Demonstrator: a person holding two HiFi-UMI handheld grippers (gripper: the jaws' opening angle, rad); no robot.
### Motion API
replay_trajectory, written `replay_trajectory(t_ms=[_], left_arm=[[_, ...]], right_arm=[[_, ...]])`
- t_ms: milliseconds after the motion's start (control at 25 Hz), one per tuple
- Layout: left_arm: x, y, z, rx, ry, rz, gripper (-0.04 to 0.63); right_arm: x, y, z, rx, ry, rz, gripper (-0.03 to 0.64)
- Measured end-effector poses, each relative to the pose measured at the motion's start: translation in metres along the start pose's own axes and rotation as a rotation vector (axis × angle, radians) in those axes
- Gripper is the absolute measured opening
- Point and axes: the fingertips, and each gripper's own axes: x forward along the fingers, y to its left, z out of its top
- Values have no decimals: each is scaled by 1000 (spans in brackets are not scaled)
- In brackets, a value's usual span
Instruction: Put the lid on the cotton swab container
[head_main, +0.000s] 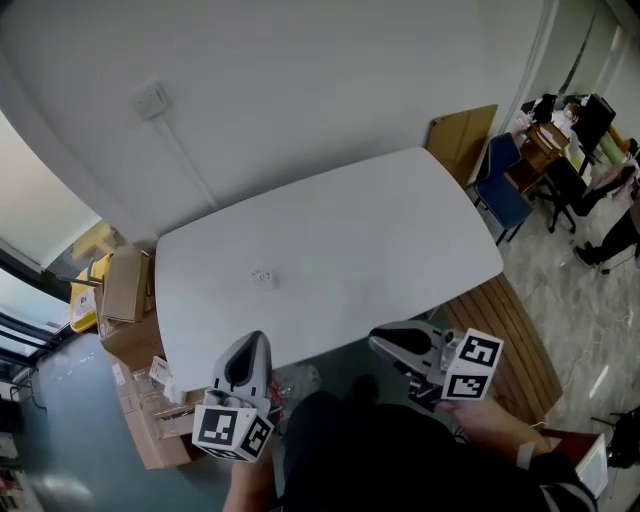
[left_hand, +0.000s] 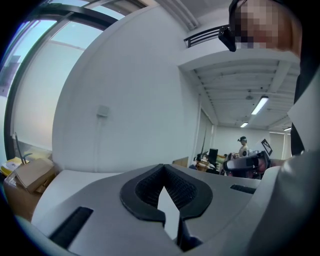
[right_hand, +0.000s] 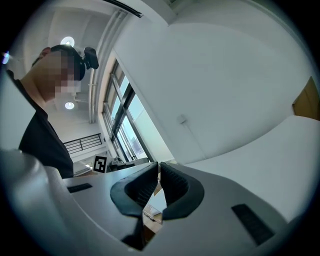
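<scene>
A small clear item lies alone near the middle of the white table; it is too small to tell whether it is the cotton swab container or its lid. Both grippers hover at the table's near edge, well short of that item. My left gripper is shut with nothing in it; in the left gripper view its tips meet. My right gripper points left along the near edge, and its jaws are closed together and hold nothing.
Cardboard boxes are stacked on the floor to the left of the table. A wooden bench stands at the table's right end, with a blue chair and a cardboard sheet beyond it. People sit at desks far right.
</scene>
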Motion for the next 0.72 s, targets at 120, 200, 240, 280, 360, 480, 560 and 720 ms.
replay_trajectory(t_ms=[120,200,240,280,360,480,560,720], left_arm=[[14,-4,-6,-8,26,13,11],[21,-1,-8,-9,35,26,11],[23,2,-9,-11,38,34,11],[25,7,-8,-12,40,43,11],[29,19,-9,-20,44,61,11],[36,36,-14,-36,49,80,11],[41,48,-16,-45,52,90,11],[53,81,-24,-64,72,99,11]], right_arm=[[1,-14,2,21,2,24,18],[6,-23,3,32,9,34,18],[10,-27,3,37,16,40,17],[15,-31,3,42,23,47,18],[28,-36,3,46,42,64,18],[47,-45,2,54,69,81,18],[63,-53,3,63,86,91,18],[111,-66,5,52,137,115,17]])
